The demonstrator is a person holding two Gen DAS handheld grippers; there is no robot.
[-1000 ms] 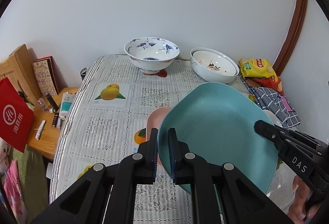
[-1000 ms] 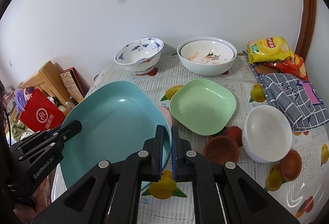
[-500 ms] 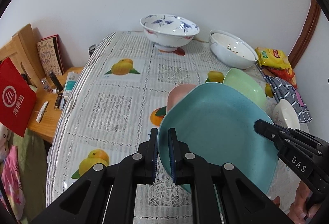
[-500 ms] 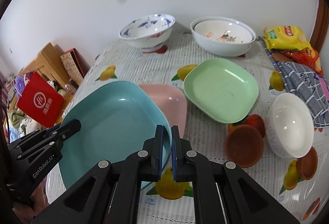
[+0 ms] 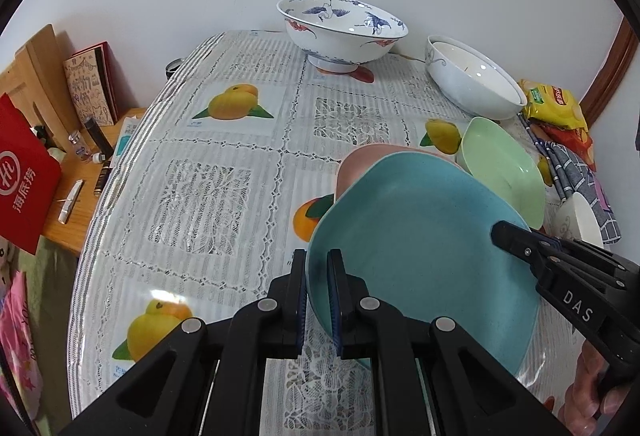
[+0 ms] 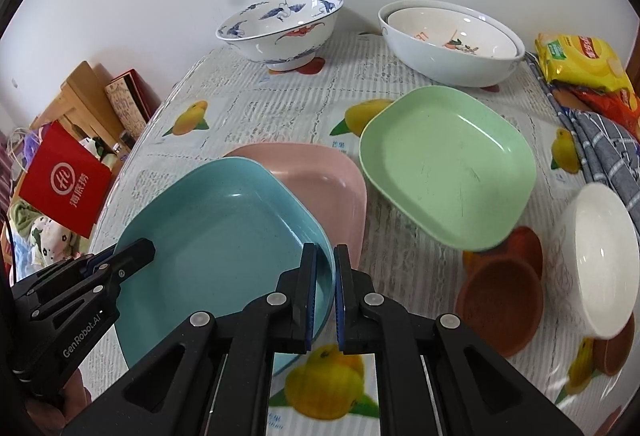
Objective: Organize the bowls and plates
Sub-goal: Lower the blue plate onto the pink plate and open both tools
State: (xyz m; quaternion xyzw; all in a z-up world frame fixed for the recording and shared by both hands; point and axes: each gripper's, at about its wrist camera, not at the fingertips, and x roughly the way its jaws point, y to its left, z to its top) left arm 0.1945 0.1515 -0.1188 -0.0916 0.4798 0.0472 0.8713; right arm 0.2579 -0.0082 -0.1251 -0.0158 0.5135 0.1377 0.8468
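Left of the pink plate (image 6: 320, 176): left gripper (image 5: 318, 292) pinching the near-left rim of the blue plate (image 5: 420, 256), sharing its weight. Over the pink plate's near-left edge: blue plate held tilted, likely for stacking. Just beside that: right gripper (image 6: 325, 292) clamped on the opposite rim, keeping it steady.

Much of the pink plate (image 6: 320, 176) is covered by the blue plate (image 6: 216, 236), and in the left wrist view only a sliver of it is seen. Part of the brown dish (image 6: 498, 304) is hidden under the white bowl (image 6: 600, 260). The grey checked cloth (image 6: 608, 152) is cut off by the right edge.
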